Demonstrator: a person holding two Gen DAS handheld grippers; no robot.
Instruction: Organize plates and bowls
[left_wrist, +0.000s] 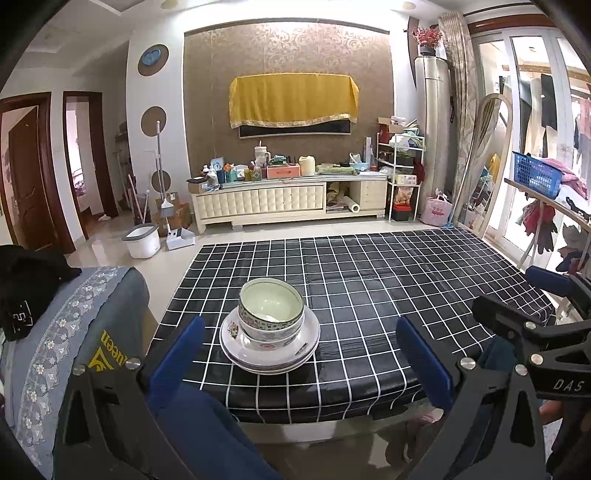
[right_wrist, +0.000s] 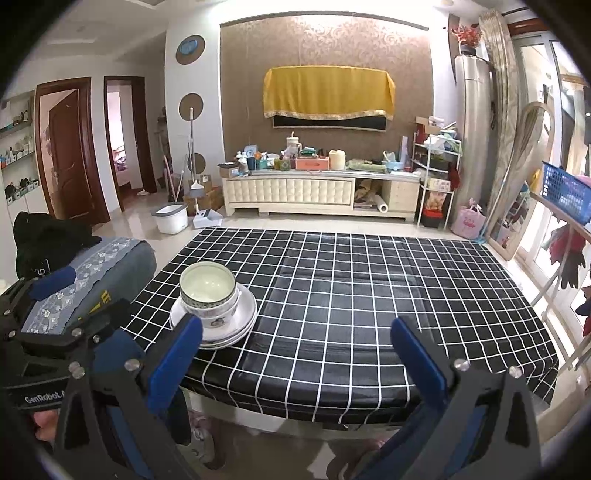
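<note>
Two round, glossy ceramic bowls (left_wrist: 271, 314) sit nested, mouths up, on your stack of white plates (left_wrist: 269, 349) near the front left edge of the black, white-gridded tablecloth (left_wrist: 369, 295). Your left gripper (left_wrist: 295, 354) hangs short of that stack, blue pads spread wide around nothing. Your right gripper (right_wrist: 295, 350) stands to the stack's right, jaws likewise wide apart and empty.

Cluttered cabinet (left_wrist: 291, 197) below patterned wall (left_wrist: 288, 66)
</note>
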